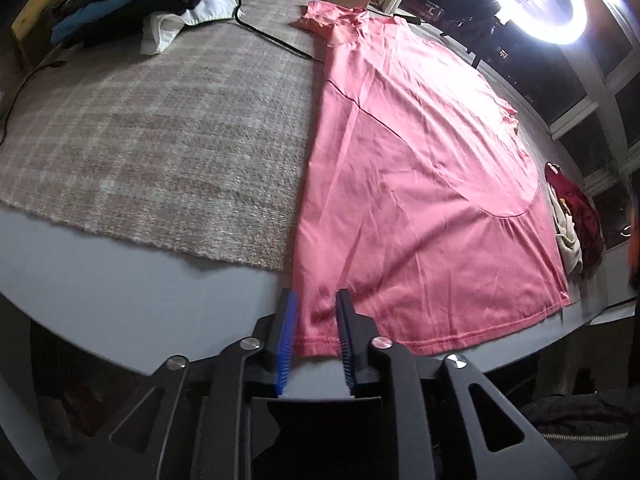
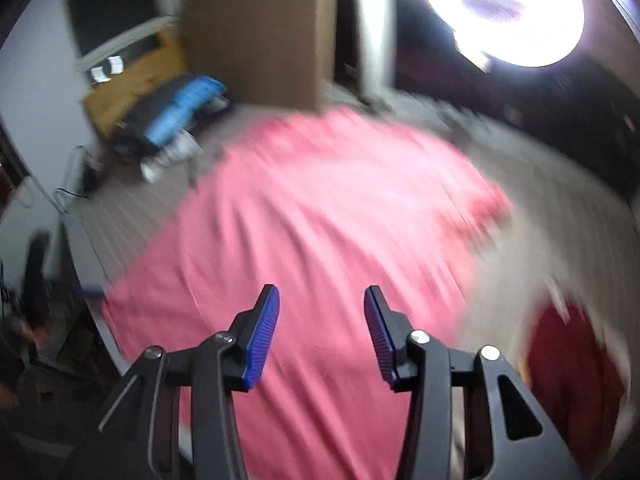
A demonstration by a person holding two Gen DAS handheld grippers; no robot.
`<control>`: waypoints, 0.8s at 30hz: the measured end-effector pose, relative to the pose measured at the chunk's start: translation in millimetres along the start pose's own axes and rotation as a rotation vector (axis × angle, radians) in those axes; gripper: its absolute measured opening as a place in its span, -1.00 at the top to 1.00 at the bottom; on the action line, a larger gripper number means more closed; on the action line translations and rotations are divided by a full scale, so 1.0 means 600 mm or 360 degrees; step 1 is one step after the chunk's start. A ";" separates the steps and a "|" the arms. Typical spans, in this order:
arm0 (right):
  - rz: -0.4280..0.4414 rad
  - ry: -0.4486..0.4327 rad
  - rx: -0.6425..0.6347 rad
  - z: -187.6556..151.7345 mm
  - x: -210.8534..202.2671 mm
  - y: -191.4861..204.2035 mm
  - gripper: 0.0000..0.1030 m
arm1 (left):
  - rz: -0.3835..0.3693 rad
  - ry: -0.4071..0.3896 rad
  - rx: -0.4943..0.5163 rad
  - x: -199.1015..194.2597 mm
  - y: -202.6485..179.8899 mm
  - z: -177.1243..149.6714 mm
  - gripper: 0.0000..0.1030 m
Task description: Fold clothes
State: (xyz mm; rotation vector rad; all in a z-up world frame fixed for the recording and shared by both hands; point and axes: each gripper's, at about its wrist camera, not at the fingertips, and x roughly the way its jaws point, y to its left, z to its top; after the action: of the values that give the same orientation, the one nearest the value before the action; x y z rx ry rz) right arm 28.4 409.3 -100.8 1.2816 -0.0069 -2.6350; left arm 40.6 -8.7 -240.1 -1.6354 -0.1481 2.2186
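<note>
One garment: pink shirt (image 1: 420,184), smooth knit, spread flat, stitched hem near
Rug (image 1: 160,140): plaid, fuzzy
Left tool (image 1: 316,300): slightly parted over hem corner, gripping nothing
Right tool (image 2: 322,300): apart, empty

1. The right wrist view is smeared throughout — the pink garment (image 2: 320,208) shows only as streaks, its edges and folds unreadable.
2. The dark red cloth (image 2: 568,368) at lower right is a blur; what kind of item it is cannot be told.
3. The pile of clothes (image 1: 140,4) is cut off by the top edge of the left wrist view.
4. The ring light (image 1: 560,4) is blown out — no detail within the glare.
5. The black cable (image 1: 276,40) disappears under the garment's sleeve.
</note>
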 end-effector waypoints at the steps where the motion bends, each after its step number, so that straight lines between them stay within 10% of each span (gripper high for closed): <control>1: 0.0053 -0.0045 -0.0067 0.047 0.027 0.023 0.15 | -0.0017 0.0001 0.0006 0.006 -0.002 0.001 0.60; 6: 0.0238 0.0045 -0.0244 0.227 0.275 0.141 0.15 | -0.0104 0.0001 0.0036 0.026 -0.007 0.010 0.70; 11: 0.0116 0.0299 -0.0504 0.296 0.494 0.224 0.15 | -0.0224 0.0018 0.0071 0.044 -0.011 0.016 0.97; 21: 0.0059 0.0538 -0.0589 0.280 0.587 0.223 0.19 | -0.0336 -0.0017 0.0014 0.031 0.030 0.043 0.98; 24: 0.0070 0.0520 -0.0560 0.280 0.586 0.216 0.62 | -0.0342 -0.0036 -0.0013 0.029 0.035 0.045 0.98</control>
State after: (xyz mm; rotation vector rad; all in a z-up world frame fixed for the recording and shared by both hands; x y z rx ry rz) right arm -289.0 201.0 -257.3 1.5356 0.4507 -2.2278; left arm 6.0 -17.9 -253.2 -1.5216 -0.3238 2.0769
